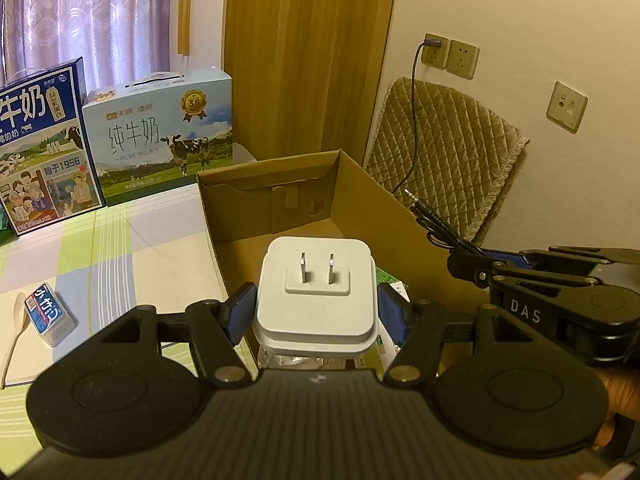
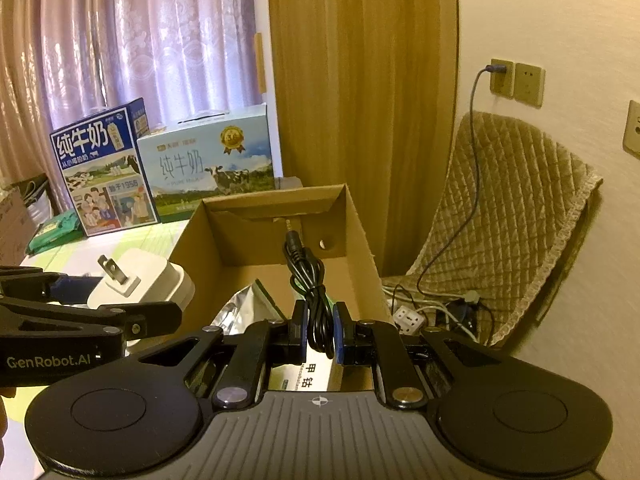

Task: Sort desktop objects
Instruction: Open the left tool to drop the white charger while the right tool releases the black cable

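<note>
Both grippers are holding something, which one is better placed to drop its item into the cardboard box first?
Probably the right gripper: its black cable hangs above the cardboard box. The left gripper holds the white charger at the near-left wall.

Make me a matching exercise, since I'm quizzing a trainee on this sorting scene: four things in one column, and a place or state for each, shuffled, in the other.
Things:
1. white plug adapter
2. black audio cable
3. small blue-labelled pack
4. cardboard box

Places or states:
A. lying on the checked tablecloth beside a spoon
B. clamped in the left gripper, prongs facing away from the camera
C. open on top, standing on the table
D. bundled and pinched in the right gripper

Pairs: 1-B, 2-D, 3-A, 4-C
</note>
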A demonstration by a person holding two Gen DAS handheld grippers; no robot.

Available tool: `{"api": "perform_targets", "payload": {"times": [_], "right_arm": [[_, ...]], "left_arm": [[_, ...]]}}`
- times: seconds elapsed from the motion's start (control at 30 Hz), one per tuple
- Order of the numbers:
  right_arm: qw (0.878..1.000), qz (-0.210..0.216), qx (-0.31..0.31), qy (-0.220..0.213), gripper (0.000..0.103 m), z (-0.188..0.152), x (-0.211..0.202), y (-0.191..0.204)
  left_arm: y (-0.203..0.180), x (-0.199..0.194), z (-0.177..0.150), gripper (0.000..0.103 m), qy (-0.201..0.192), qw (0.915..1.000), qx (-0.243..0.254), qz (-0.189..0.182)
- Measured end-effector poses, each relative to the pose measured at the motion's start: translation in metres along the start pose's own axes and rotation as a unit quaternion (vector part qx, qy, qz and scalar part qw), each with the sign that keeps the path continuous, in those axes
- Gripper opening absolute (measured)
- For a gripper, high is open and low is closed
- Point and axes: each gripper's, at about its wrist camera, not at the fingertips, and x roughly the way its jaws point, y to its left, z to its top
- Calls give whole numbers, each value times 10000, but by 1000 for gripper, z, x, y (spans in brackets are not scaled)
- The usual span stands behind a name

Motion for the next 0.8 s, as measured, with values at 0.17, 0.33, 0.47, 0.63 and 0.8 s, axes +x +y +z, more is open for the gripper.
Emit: {"api": "perform_targets", "payload": {"times": [0.17, 0.33, 0.47, 0.63, 0.8], "right_arm": [[10000, 4, -7, 34, 9, 2, 8, 0], [10000, -2, -32, 42, 9, 4, 14, 0], [10000, -14, -37, 40, 9, 6, 16, -1], [10000, -10, -47, 48, 9, 7, 18, -1], [10000, -8, -62, 65, 9, 10, 22, 0]], "left_arm": [[1, 7, 3, 60, 37, 10000, 4, -19], [2, 12, 5, 60, 46, 10000, 13, -42], [3, 16, 6, 60, 53, 10000, 15, -45], [5, 19, 8, 61, 73, 10000, 0, -45], [6, 21, 9, 71, 71, 10000, 43, -3]]}}
